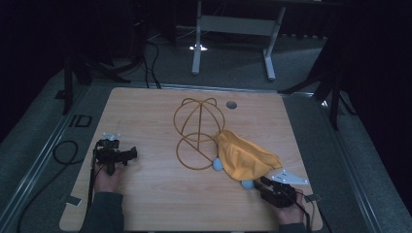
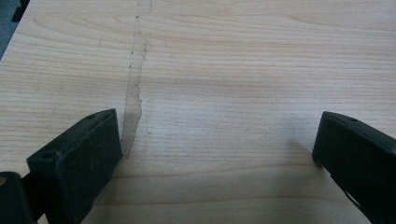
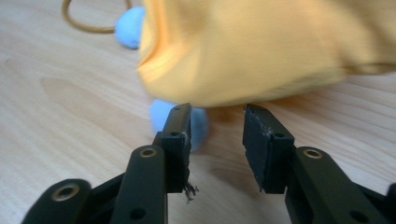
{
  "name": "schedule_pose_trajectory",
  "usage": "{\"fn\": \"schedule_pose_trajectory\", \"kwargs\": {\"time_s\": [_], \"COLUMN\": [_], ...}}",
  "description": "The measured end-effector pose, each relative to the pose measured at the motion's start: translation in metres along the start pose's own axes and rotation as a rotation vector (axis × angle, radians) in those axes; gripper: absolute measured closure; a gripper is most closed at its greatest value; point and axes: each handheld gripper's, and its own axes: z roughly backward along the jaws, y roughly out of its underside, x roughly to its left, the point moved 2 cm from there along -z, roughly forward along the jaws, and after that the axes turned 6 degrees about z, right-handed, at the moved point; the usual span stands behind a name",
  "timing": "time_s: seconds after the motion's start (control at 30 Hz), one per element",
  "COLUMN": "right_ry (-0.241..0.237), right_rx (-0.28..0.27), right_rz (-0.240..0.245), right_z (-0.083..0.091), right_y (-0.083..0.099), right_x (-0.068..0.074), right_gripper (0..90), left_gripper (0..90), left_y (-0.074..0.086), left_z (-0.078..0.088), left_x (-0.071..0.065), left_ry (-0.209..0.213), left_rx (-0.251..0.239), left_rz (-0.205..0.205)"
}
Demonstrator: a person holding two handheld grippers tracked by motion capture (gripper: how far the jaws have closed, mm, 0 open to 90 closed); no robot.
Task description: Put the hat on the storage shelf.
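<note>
A yellow cloth lies crumpled at the right of the wooden table, its left edge draped against a tan wire frame. Two light blue balls peek from under it, one by the frame and one at its near edge. My right gripper sits just in front of that near ball. In the right gripper view its jaws stand apart with nothing between them, tips at the edge of the cloth and the blue ball behind the left jaw. My left gripper rests open at the table's left, its jaws wide over bare wood.
A round grey grommet is set in the table behind the wire frame. Cables trail off the table's left side onto the floor. A desk frame's legs stand on the floor beyond the table. A pale streak marks the wood near the left gripper.
</note>
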Motion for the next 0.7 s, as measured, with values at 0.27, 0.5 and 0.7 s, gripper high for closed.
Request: {"fn": "schedule_pose_trajectory", "kwargs": {"time_s": [0.27,0.5,0.7], "right_ry": [-0.022,0.028,0.044], "right_rx": [0.063,0.090,0.103], "right_rz": [0.027,0.035,0.054], "right_z": [-0.015,-0.025,-0.030], "right_y": [-0.001,-0.002,-0.003], "right_x": [0.021,0.030,0.033], "right_gripper": [49.1,43.1,53.4], "left_gripper": [1.4,1.3,1.3], "left_y": [0.000,0.000,0.000], "left_z": [0.000,0.000,0.000], "left_x": [0.000,0.000,0.000], "left_ry": [0.000,0.000,0.000], "left_rx": [0.000,0.000,0.000], "left_rz": [0.000,0.000,-0.001]}}
